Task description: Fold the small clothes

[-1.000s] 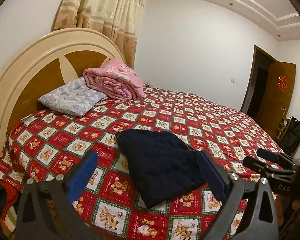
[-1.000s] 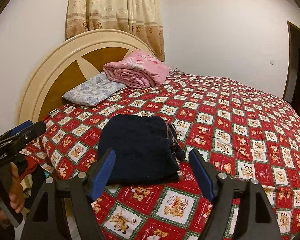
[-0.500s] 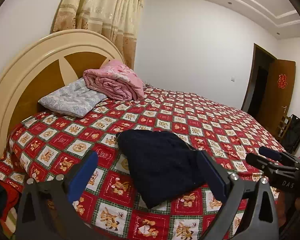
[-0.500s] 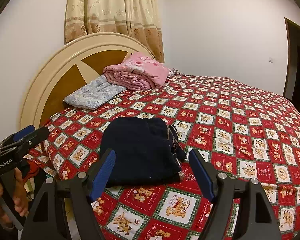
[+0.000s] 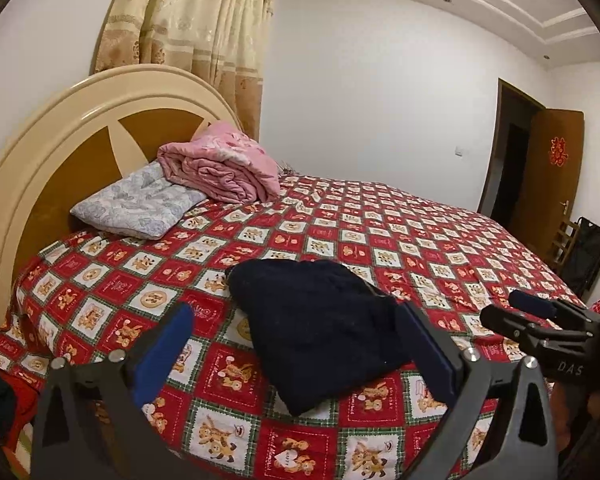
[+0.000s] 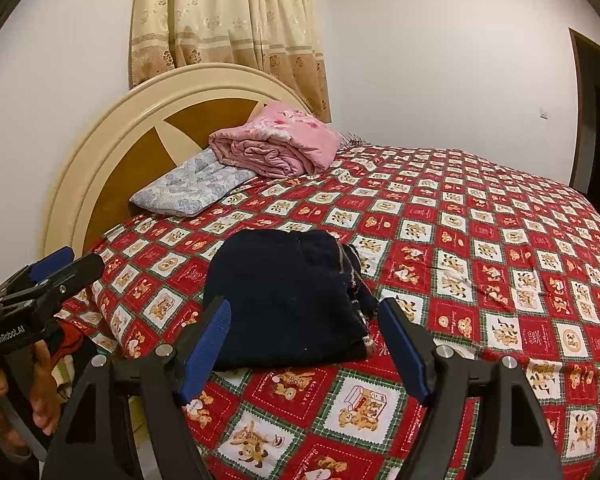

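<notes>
A dark navy garment (image 5: 320, 328) lies folded in a compact bundle near the front edge of the bed; it also shows in the right wrist view (image 6: 288, 296). My left gripper (image 5: 296, 348) is open and empty, held in the air just in front of the garment. My right gripper (image 6: 304, 340) is open and empty, also just in front of it. Neither touches the cloth. The right gripper shows at the right of the left wrist view (image 5: 540, 316), and the left gripper at the left of the right wrist view (image 6: 56, 272).
The bed has a red checked bear-print cover (image 5: 380, 240). A pale blue pillow (image 5: 140, 204) and a folded pink blanket (image 5: 220, 168) lie by the cream headboard (image 5: 60, 152). Red clothes (image 6: 72, 340) hang off the bed's left side. A door (image 5: 552, 168) stands open at the right.
Both grippers have drawn back and risen slightly from the garment. The garment has not moved and both grippers stay open.
</notes>
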Available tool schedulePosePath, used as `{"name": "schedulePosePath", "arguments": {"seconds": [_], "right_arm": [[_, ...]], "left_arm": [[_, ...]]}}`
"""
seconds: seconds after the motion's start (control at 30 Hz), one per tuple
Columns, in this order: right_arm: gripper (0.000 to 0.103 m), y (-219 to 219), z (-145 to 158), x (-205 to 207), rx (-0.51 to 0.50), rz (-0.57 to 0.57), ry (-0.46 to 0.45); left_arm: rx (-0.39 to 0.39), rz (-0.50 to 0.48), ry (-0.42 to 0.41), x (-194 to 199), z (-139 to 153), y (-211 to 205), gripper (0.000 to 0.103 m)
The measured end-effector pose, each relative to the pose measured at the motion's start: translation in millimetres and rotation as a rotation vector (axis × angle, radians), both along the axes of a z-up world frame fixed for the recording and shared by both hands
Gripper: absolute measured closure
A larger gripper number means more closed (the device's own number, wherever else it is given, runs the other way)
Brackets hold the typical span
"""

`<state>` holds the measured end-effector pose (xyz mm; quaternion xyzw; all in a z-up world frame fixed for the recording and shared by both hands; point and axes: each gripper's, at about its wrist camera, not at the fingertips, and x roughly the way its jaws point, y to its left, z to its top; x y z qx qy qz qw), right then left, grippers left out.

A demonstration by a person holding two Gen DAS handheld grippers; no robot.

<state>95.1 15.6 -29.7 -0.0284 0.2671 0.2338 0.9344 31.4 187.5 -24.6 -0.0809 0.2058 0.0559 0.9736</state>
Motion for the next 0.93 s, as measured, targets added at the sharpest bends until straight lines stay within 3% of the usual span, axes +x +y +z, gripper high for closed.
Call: {"name": "schedulePosePath", "arguments": {"seconds": [0.7,0.93], "right_arm": [[0.026,-0.3,-4.8,-6.4,-0.008,0.010,-0.015],[0.026,-0.5,-6.0,-7.0,0.000,0.010,-0.013]], "left_arm": [[0.010,-0.006,0.025,2.5,0.3,1.6,0.000],[0.046,-0.023,0.010,2.4,-1.3,-4.5,0.000]]}}
